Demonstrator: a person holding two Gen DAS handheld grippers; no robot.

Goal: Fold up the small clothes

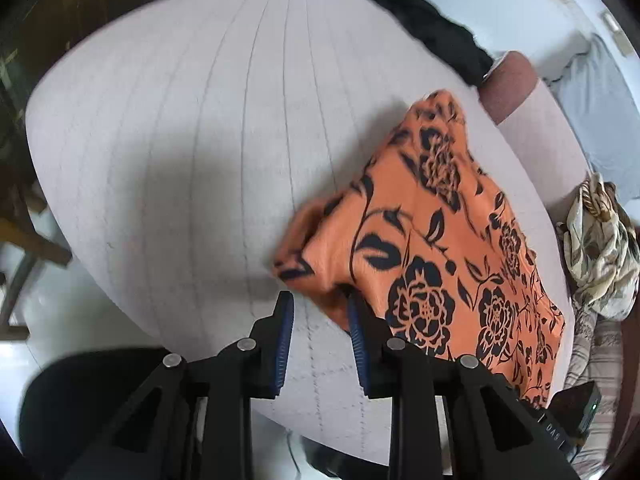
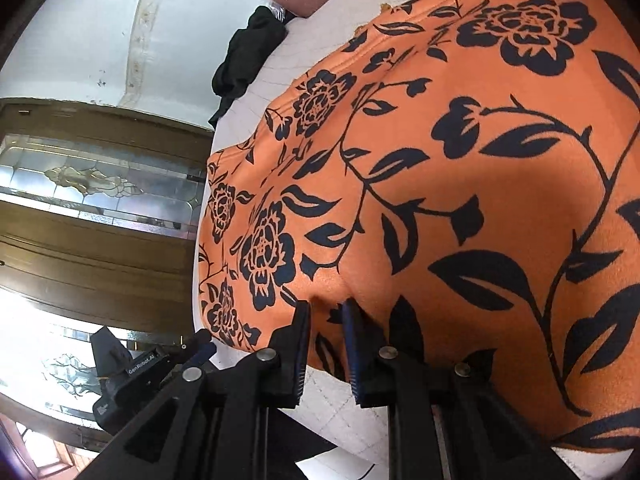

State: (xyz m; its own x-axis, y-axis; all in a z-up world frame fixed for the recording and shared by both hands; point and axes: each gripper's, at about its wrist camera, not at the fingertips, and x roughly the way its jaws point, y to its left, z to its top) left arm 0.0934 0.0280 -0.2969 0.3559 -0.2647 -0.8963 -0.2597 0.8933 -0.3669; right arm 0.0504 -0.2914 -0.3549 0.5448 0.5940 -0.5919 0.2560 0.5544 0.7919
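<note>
An orange garment with a black flower print (image 1: 432, 240) lies folded on the white quilted surface (image 1: 180, 140). My left gripper (image 1: 320, 304) is open at its near left corner, the cloth edge just beside the right finger, nothing between the jaws. In the right wrist view the same garment (image 2: 440, 180) fills the frame. My right gripper (image 2: 326, 310) stands with its fingers (image 2: 304, 320) a little apart at the cloth's near edge, a small pucker of fabric between the tips; whether it pinches the cloth is unclear. The left gripper also shows low on the left (image 2: 192, 352).
A black garment (image 1: 432, 28) lies at the far edge of the surface, also in the right wrist view (image 2: 248, 52). A brown cushion (image 1: 508, 84) sits beside it. A beige patterned cloth (image 1: 600, 248) hangs at the right. A wooden glass-paneled door (image 2: 100, 184) stands behind.
</note>
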